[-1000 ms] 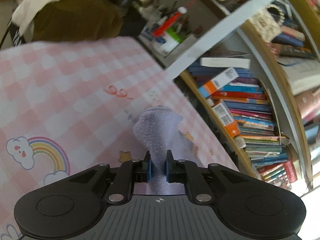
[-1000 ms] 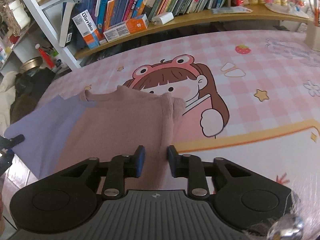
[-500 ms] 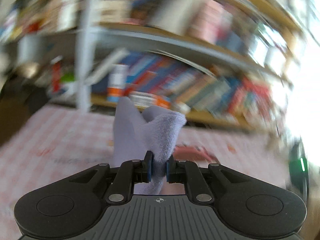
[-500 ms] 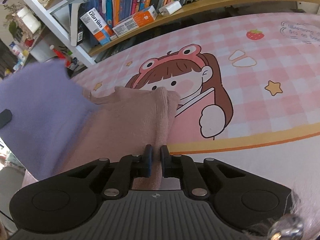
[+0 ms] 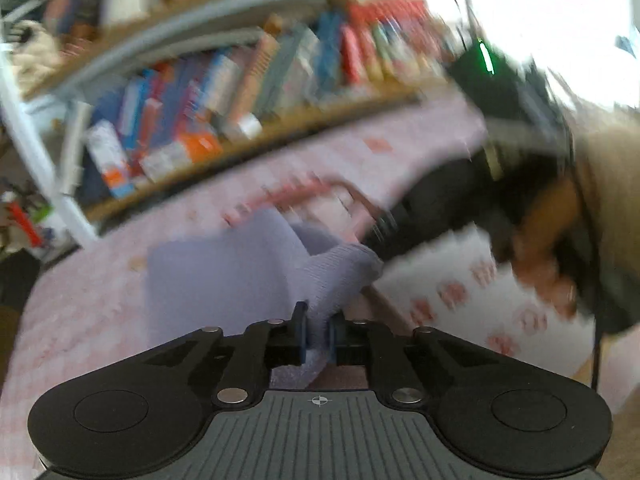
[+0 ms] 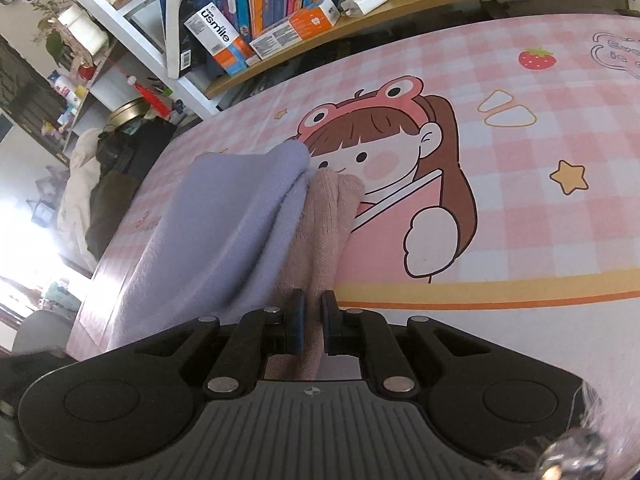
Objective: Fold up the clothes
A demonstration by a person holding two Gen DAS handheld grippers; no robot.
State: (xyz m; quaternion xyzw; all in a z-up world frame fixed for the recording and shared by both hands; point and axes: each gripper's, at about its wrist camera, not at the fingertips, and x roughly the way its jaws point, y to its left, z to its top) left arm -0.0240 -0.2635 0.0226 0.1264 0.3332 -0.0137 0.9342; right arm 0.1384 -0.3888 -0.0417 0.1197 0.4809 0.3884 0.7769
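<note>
The garment [image 6: 224, 224], lilac in one part and dusty pink in the other, lies on the pink checked tablecloth [image 6: 520, 208] near the table's left edge, as the right wrist view has it. Its long axis runs from the right gripper [image 6: 313, 322] away toward the printed cartoon girl [image 6: 384, 148], and its far end just reaches the girl's face. The lilac layer is draped over the pink layer, both bunched into a ridge along that line.

The right gripper is clamped on the pink fabric at the near end. The left gripper [image 5: 319, 332] is closing its jaws, with a lilac corner pinched between the pads and lifted off the cloth (this view is heavily blurred). From that corner the lilac cloth [image 5: 224, 276] spreads down and leftward over the table.

To the right in the left wrist view, a person's hand [image 5: 540, 264] holds the other black gripper body, close to the raised corner. Beyond the table stands a bookshelf [image 6: 360, 28] packed with books, with a toothpaste box [image 6: 218, 36] and a white charger [image 6: 366, 0] on its lower board. A dark bundle of clothing [image 6: 116, 184] sits past the table's far left end.
</note>
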